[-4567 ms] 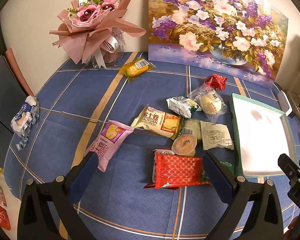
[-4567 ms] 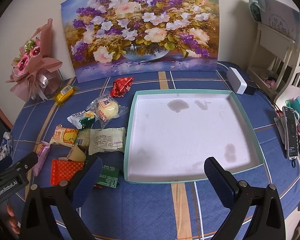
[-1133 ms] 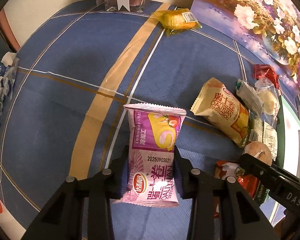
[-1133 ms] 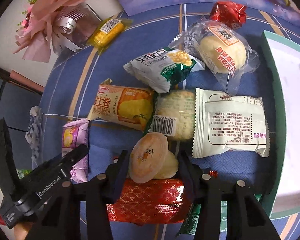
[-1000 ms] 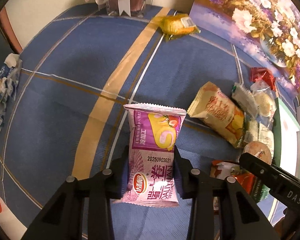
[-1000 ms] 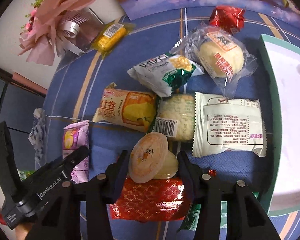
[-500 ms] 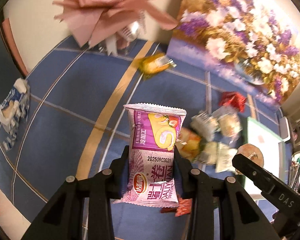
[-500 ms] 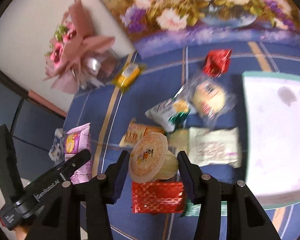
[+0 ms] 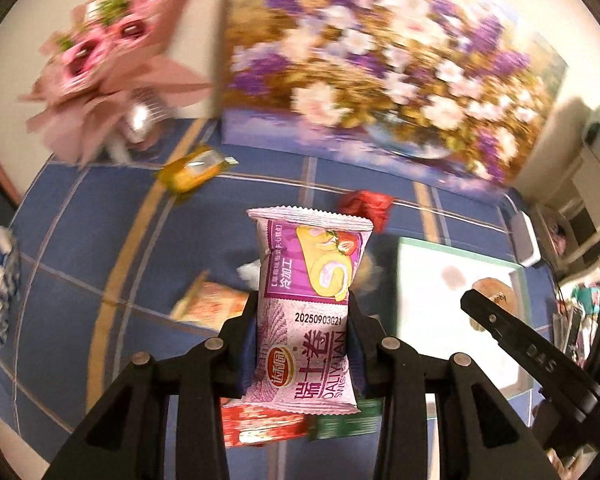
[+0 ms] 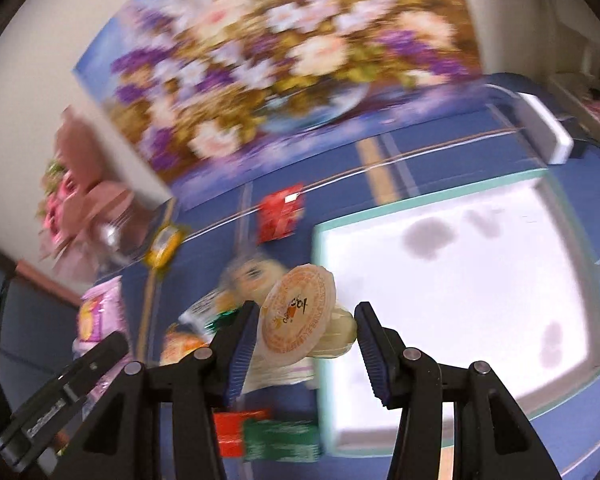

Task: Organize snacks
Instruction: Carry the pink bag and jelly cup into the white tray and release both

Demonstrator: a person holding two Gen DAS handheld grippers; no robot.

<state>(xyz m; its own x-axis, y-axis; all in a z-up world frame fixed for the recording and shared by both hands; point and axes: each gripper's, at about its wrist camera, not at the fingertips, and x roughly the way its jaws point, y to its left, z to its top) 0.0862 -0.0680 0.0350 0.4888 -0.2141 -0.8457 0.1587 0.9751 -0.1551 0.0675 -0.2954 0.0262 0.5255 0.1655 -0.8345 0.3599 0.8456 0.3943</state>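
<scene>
Lying at the right-hand side of the blue checked surface point(image 9: 80, 240), the white tray point(image 10: 460, 280) with its green rim was where both loads seemed bound. It sat ahead and to the right of each hand-held gripper, and the right hand-held gripper point(image 10: 306, 344) was the nearer, its tips just beside the tray's left rim. The left hand-held gripper point(image 9: 302, 344) pinched a pink Swiss-roll packet point(image 9: 306, 308) by its lower half, long axis pointing forward along the fingers. The right one was clamped on a small jelly cup point(image 10: 300, 316) (lid tilted toward the camera). The other snacks remained on the surface left of the tray, partly hidden behind the held items. Blur smeared them, so their labels and the tray's far corners were hard to make out.
</scene>
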